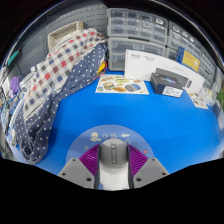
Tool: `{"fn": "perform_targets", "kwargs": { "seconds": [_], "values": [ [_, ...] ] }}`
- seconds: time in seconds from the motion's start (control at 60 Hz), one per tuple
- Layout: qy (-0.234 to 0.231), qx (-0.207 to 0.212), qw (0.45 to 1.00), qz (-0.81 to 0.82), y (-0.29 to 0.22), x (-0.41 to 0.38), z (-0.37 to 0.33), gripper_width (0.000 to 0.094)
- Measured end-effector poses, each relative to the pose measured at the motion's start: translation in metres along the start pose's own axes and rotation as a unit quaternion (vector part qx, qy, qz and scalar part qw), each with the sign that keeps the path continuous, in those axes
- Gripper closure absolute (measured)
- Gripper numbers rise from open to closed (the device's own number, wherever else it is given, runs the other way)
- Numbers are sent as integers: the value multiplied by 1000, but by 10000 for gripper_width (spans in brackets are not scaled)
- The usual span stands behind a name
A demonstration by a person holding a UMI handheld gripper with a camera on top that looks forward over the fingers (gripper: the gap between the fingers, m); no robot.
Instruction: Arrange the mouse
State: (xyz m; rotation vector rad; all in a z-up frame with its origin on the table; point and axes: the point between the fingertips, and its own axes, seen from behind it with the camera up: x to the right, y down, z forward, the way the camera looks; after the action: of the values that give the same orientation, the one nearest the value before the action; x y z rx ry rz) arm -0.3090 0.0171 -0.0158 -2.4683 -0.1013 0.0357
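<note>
Mouse [112, 152] being carried low between the gripper [113, 160] fingers.

Both purple pads [90, 158] are pressing on the grey mouse's flanks, pinching it so it is riding just above the blue table [150, 118] instead of resting there, likely so it can be set down squarely. Beyond the fingers, a plaid cloth [62, 70], a leaflet [122, 86] and a box [168, 80] are lying well apart, leaving bare blue surface ahead for placing.

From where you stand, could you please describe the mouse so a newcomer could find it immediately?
Start at the blue table in front of the plaid bedding. At its near edge, the gripper has its purple-padded fingers pressed on the mouse, a small grey one with a scroll wheel, the only grey thing there.
</note>
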Motion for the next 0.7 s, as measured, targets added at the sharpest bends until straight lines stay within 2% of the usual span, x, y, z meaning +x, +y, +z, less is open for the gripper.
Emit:
{"fn": "perform_targets", "kwargs": {
  "seconds": [0.183,0.283,0.3,0.55,0.7],
  "values": [
    [-1,-2,1000,10,0,-2,0,397],
    [-5,0,1000,27,-9,-4,-11,69],
    [-5,6,1000,29,-13,-4,-14,44],
    [-22,80,996,17,-75,9,-99,56],
    [-11,111,994,11,-91,44,-149,50]
  ]
}}
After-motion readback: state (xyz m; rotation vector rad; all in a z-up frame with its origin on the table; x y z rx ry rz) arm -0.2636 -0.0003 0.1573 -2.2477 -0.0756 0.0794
